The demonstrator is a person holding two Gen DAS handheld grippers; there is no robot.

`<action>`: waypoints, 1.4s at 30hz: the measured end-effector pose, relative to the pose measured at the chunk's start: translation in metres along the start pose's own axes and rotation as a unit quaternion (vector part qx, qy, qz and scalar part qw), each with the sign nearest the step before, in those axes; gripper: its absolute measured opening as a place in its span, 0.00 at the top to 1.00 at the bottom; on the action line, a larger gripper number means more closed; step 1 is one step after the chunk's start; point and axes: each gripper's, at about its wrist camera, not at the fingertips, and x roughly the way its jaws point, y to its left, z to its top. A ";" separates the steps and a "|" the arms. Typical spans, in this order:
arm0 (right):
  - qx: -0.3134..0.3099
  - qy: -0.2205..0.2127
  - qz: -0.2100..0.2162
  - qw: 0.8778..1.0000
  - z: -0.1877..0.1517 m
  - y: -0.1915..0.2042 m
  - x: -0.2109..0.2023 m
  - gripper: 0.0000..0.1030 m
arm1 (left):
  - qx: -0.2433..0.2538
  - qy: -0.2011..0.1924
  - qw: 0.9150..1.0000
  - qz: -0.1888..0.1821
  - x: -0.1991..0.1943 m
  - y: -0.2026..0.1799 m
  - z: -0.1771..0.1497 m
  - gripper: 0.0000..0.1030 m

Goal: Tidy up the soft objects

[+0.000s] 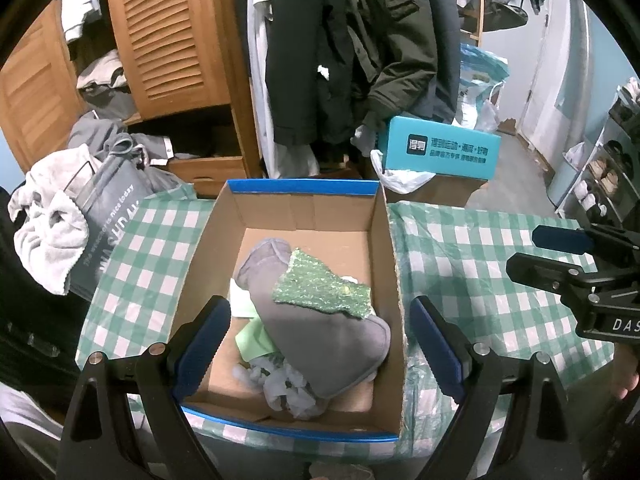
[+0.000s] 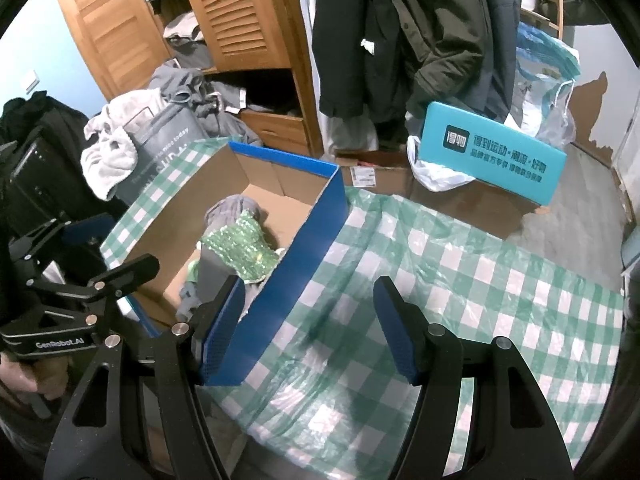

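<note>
A blue-rimmed cardboard box (image 1: 394, 248) stands on the green checked tablecloth (image 1: 472, 280). Inside lie a grey cloth (image 1: 328, 344), a green sequined cloth (image 1: 320, 288) on top of it, a light green cloth (image 1: 252, 340) and a pale grey crumpled piece (image 1: 288, 388). My left gripper (image 1: 320, 348) is open and empty, held over the box's near end. My right gripper (image 2: 310, 328) is open and empty, over the tablecloth (image 2: 460, 280) just right of the box's blue wall (image 2: 296, 280). The sequined cloth (image 2: 240, 248) shows in the right wrist view too.
A grey bag with a white towel (image 1: 52, 220) stands at the table's left. A teal box (image 1: 440, 148) and plastic bags sit behind the table. Hanging coats (image 1: 348, 48) and a wooden wardrobe (image 1: 172, 32) are further back. A shoe rack (image 1: 612, 168) is at right.
</note>
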 end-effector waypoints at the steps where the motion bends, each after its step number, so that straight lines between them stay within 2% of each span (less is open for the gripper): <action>1: 0.000 0.000 0.000 1.000 0.000 0.000 0.000 0.36 | -0.002 0.001 1.000 0.000 0.000 0.001 0.000 0.11; 42: -0.002 0.000 0.000 1.000 0.000 0.003 0.000 0.36 | 0.002 0.002 1.000 -0.011 -0.005 -0.004 -0.002 0.11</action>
